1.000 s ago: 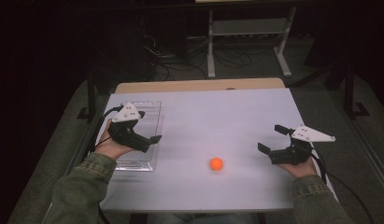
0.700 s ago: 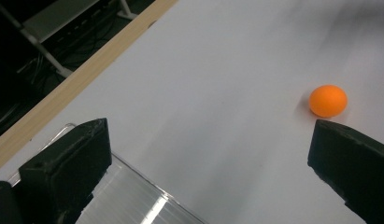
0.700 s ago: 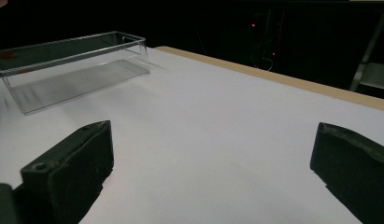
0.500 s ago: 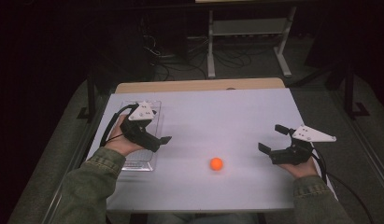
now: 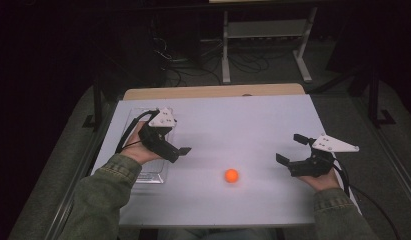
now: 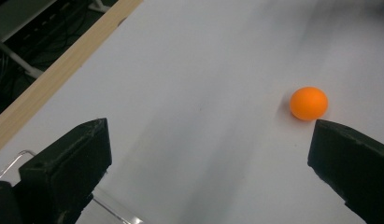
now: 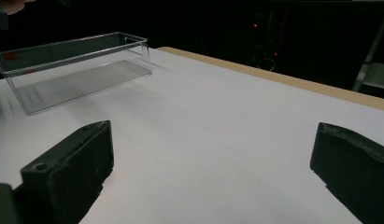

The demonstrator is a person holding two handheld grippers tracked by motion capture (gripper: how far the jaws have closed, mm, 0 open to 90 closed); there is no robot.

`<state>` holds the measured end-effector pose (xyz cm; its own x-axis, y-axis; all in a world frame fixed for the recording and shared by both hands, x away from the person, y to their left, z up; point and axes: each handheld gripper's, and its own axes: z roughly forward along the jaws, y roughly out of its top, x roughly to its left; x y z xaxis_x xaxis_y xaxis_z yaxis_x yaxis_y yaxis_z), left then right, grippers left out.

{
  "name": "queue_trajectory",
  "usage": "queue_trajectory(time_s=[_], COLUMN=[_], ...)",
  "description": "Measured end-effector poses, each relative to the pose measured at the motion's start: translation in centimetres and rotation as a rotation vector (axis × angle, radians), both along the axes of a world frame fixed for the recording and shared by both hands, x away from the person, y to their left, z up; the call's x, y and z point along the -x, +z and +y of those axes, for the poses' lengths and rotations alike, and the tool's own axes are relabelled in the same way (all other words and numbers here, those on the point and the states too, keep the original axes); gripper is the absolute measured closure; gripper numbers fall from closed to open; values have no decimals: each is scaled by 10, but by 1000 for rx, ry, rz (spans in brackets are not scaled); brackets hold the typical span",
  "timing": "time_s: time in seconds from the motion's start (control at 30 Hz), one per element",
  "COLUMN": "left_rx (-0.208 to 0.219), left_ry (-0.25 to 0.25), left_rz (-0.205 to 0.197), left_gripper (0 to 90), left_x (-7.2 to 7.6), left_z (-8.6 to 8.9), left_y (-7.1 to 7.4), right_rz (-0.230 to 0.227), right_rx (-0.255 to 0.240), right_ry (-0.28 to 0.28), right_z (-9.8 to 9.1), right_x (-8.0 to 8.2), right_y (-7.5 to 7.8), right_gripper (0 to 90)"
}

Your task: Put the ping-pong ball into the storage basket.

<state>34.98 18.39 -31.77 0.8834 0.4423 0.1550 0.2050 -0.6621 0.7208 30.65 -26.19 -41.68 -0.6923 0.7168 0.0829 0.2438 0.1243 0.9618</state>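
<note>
1. Ball sat on the white table, near edge side, roughly mid-width, same spot as in both earlier frames.
2. Left gripper had moved since a second ago: it was over the clear tray at the left edge then, and by now had swung right so its jaws cleared the tray's right wall and pointed toward the ball.
3. Left jaws stood wide apart, nothing between them. In the left gripper view the ball lay just beyond the right-hand jaw tip, not touching it.
4. Left hand and the gripper's rear were above the tray, with the cable looping off to the left.
5. Right gripper was unchanged versus the earlier frames: parked at the right side of the table, well apart from the ball, jaws spread wide and empty.
6. Right gripper view looked across bare table to the tray at far left; the tray looked empty.
</note>
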Motion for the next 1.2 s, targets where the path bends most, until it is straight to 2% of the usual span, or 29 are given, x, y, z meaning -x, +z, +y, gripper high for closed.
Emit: queue_trajectory(time_s=[0.43,0.7,0.83,1.2], left_rx=[-46,-93,-96,-125], left_ry=[-53,-93,-108,-120], left_rz=[8,14,21,33], left_gripper=[0,0,0,0], left_x=[-2,-4,-5,-6], left_z=[-18,-30,-35,-40], left_y=[-3,-4,-5,-9], right_rz=[3,3,3,4], right_rx=[-7,-5,-3,-3], right_ry=[-2,-2,-1,4], right_z=[-1,-1,-1,-1], right_x=[0,0,0,0], right_y=[1,1,0,0], right_gripper=[0,0,0,0])
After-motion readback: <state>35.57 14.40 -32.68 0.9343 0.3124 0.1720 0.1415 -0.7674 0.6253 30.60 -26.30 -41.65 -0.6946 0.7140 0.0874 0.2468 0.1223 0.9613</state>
